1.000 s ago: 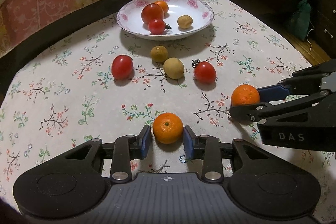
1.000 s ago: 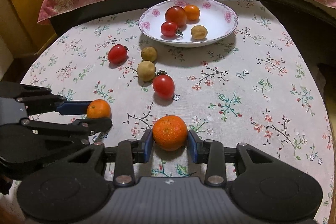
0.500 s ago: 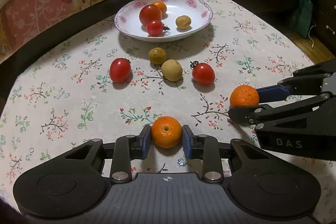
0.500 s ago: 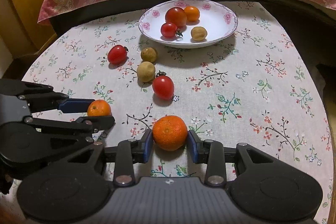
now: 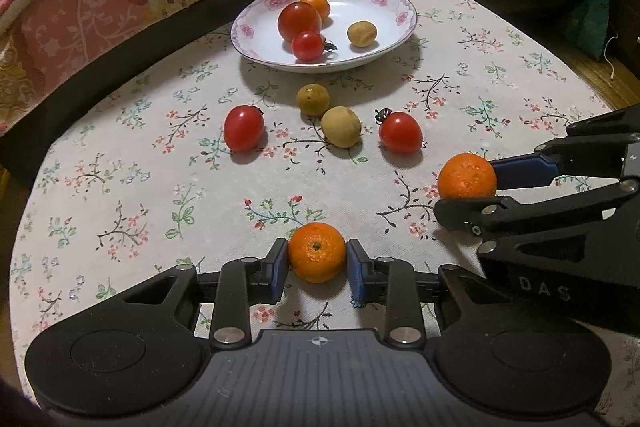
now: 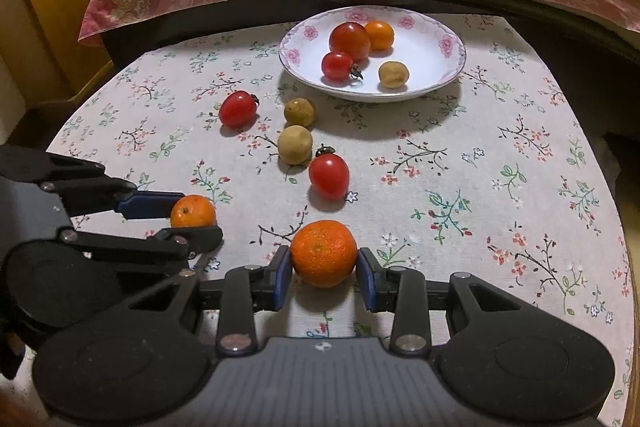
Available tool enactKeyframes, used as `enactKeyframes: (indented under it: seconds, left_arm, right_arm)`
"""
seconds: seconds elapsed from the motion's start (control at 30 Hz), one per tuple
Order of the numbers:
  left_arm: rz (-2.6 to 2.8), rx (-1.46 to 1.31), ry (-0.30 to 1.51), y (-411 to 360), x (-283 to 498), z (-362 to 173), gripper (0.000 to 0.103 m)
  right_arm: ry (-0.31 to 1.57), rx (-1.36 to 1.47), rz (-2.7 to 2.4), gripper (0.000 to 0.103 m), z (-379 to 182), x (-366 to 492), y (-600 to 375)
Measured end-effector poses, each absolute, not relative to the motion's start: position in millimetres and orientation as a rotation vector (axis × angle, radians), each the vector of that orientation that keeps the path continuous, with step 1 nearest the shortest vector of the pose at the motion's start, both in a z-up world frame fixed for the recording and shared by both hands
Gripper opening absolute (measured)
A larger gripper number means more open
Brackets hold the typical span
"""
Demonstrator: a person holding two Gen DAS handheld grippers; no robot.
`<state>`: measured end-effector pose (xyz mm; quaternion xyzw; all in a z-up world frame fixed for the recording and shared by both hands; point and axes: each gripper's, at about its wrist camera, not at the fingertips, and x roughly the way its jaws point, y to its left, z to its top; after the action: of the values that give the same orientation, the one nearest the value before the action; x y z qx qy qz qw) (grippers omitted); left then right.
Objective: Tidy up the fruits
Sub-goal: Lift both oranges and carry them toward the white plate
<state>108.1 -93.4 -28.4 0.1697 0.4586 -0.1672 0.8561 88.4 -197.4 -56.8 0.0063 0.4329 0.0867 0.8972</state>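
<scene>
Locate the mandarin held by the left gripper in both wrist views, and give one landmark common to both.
Left wrist view: the mandarin sits bottom centre, clamped between the left gripper pads.
Right wrist view: the same mandarin sits at the left, below mid-height, between the pads reaching in from the left edge.
Shared landmark: the flowered plate of fruit at the table's far side.

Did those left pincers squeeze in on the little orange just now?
Yes. The left gripper has just been closing; its pads now press the mandarin, earlier gaps gone.

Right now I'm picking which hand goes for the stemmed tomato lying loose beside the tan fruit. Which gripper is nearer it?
Right. The right gripper, shut on its orange, sits just below the tomato; the left gripper is farther, down-left, gripping the smaller orange.
</scene>
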Motion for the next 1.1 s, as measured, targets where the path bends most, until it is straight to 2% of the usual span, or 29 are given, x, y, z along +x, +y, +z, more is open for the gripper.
enactKeyframes:
  seconds: [1.1]
  left_arm:
    - [-0.293,0.389,0.952,-89,110,-15,0.036]
  right_arm:
    - [0.869,0.013,0.162,0.029,-41,95,-185]
